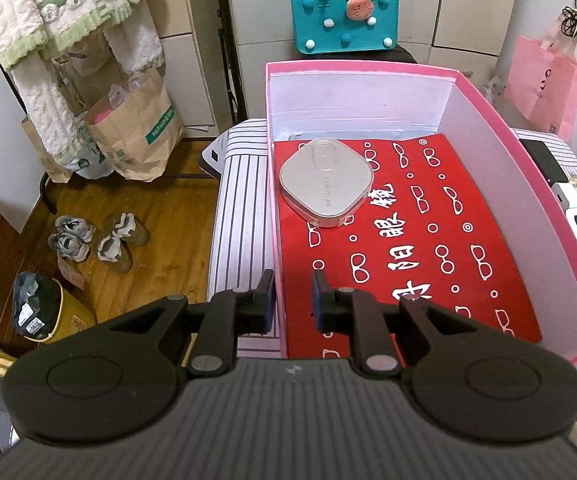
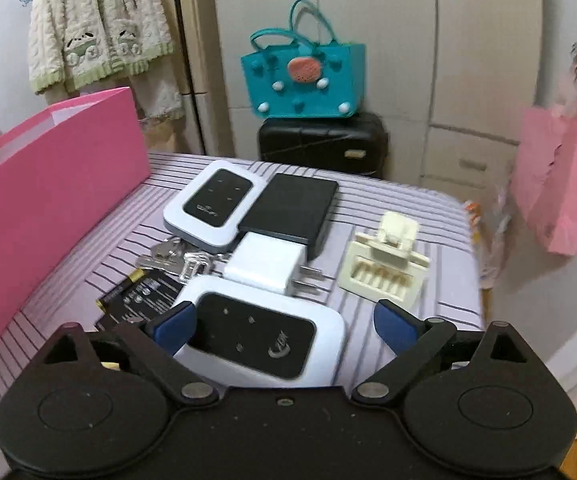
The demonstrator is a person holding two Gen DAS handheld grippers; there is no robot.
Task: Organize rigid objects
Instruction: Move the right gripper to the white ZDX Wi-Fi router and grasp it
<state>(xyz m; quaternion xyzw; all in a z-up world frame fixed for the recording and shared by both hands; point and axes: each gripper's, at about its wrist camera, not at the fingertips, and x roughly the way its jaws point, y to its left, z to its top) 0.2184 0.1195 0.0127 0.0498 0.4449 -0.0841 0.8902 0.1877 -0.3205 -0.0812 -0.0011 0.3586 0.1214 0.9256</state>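
A pink box (image 1: 520,148) with a red glasses-print sheet (image 1: 428,240) on its floor holds a grey rounded case (image 1: 325,182). My left gripper (image 1: 293,294) straddles the box's near left wall, jaws narrowly apart and empty. In the right wrist view, my right gripper (image 2: 284,326) is wide open around a white-and-black pocket router (image 2: 262,330) lying on the striped cloth. Beyond it lie a white charger plug (image 2: 266,266), keys (image 2: 176,258), a black battery (image 2: 140,300), a second router (image 2: 214,204), a black flat box (image 2: 292,210) and a cream plastic part (image 2: 384,264).
The pink box's outer wall (image 2: 48,204) stands left of the objects. A teal bag (image 2: 304,76) sits on a black case (image 2: 324,144) behind the table. A pink bag (image 2: 556,184) hangs at right. Shoes (image 1: 92,240) and paper bags (image 1: 136,136) stand on the floor at left.
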